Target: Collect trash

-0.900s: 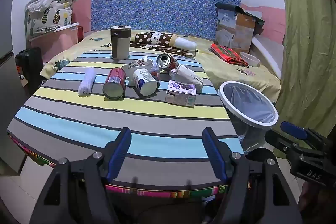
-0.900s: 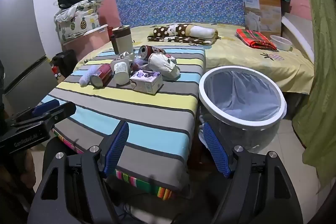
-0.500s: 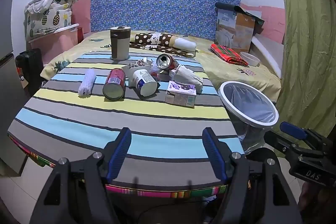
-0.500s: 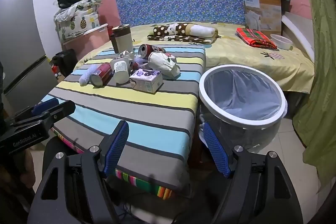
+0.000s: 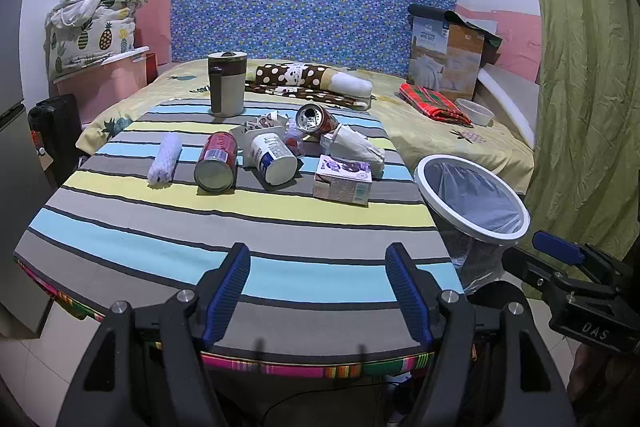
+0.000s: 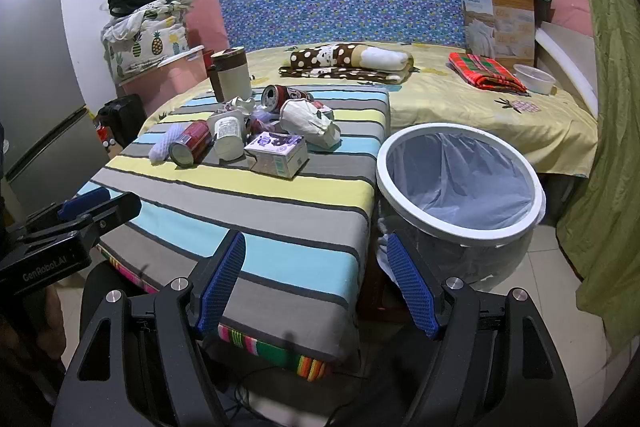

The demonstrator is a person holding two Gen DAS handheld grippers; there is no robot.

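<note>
A pile of trash lies at the far end of a striped table (image 5: pixel 224 227): a red can (image 5: pixel 216 163), a white cup on its side (image 5: pixel 274 159), a small purple carton (image 5: pixel 344 179), a crumpled white paper bag (image 5: pixel 358 147), an open red can (image 5: pixel 314 119) and a white rolled cloth (image 5: pixel 165 163). A white-rimmed bin with a clear liner (image 5: pixel 472 203) stands to the right of the table; it also shows in the right wrist view (image 6: pixel 460 179). My left gripper (image 5: pixel 318 291) is open and empty over the near table edge. My right gripper (image 6: pixel 316 287) is open and empty near the table's right corner.
A brown and cream jug (image 5: pixel 226 85) stands upright behind the trash. A bed with a blanket (image 5: pixel 312 83), a cardboard box (image 5: pixel 448 55) and a white bowl (image 5: pixel 474 111) lies beyond. A green curtain (image 5: pixel 584 87) hangs at the right. A fridge (image 6: pixel 32 87) stands at the left.
Both views have shifted only slightly; the grippers stay open and empty, and nothing on the table has moved.
</note>
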